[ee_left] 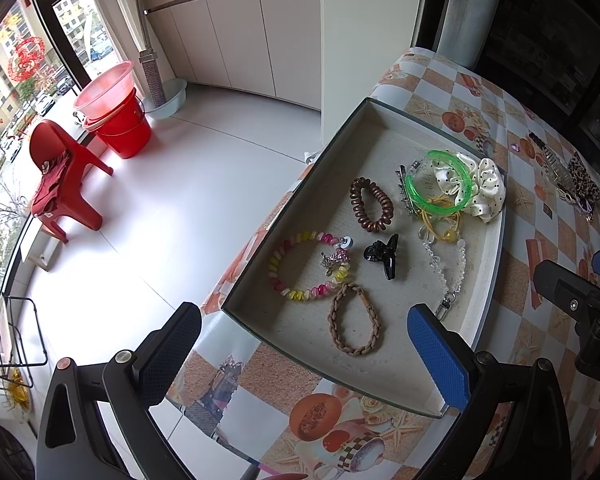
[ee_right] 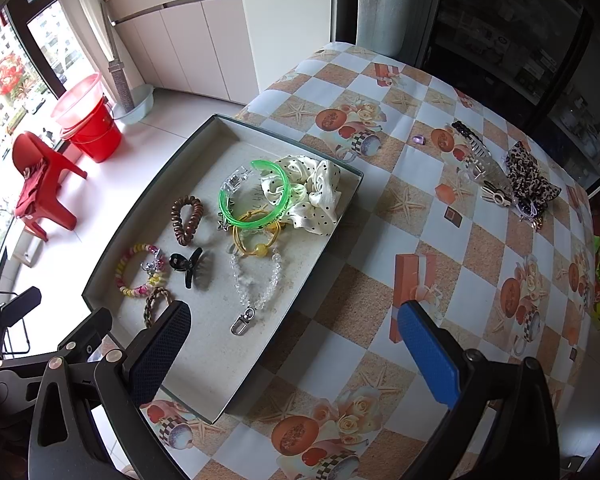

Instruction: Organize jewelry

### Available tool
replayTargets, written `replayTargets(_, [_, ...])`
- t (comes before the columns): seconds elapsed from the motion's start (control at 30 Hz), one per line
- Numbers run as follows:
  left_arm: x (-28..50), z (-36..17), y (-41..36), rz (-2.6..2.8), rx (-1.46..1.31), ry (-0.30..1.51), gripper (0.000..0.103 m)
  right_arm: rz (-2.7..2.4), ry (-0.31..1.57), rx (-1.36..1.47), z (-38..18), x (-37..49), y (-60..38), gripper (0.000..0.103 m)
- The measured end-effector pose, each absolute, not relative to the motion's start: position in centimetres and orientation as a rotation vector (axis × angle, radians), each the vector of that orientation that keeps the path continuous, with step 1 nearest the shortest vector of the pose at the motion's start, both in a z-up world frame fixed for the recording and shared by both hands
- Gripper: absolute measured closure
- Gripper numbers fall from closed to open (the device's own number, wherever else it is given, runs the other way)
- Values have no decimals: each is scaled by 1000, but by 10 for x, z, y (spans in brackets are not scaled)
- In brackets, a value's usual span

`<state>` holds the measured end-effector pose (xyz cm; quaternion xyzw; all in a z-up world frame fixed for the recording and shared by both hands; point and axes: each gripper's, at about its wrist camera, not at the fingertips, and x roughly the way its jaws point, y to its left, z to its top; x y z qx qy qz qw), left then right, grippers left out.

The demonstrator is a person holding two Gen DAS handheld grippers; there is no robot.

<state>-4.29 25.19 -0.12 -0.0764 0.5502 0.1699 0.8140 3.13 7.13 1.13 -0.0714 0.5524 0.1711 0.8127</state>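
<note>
The left gripper (ee_left: 304,344) hangs spread wide and empty over the near end of the tray (ee_right: 112,240), which holds a pastel coil bracelet (ee_right: 140,270), a brown coil tie (ee_right: 187,220), a black claw clip (ee_right: 188,266), a green bangle (ee_right: 254,200) and a dotted scrunchie (ee_right: 320,192). The right gripper (ee_right: 292,344) gapes, empty, above the tray's right edge and the checkered tablecloth (ee_right: 440,216); further right lies a leopard scrunchie (ee_right: 530,180).

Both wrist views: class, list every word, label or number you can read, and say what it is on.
Nothing reads clearly.
Green bangle: dark printed lettering, too small to read.
Tray floor inside the bangle: faint marks, blurred.
Window decoration: red ornament, no legible characters.
</note>
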Motion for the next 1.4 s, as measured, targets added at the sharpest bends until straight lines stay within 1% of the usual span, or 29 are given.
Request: replayTargets(1.4, [-43, -7, 254, 372, -159, 1181, 0, 366, 1185, -151, 10, 30, 69, 0])
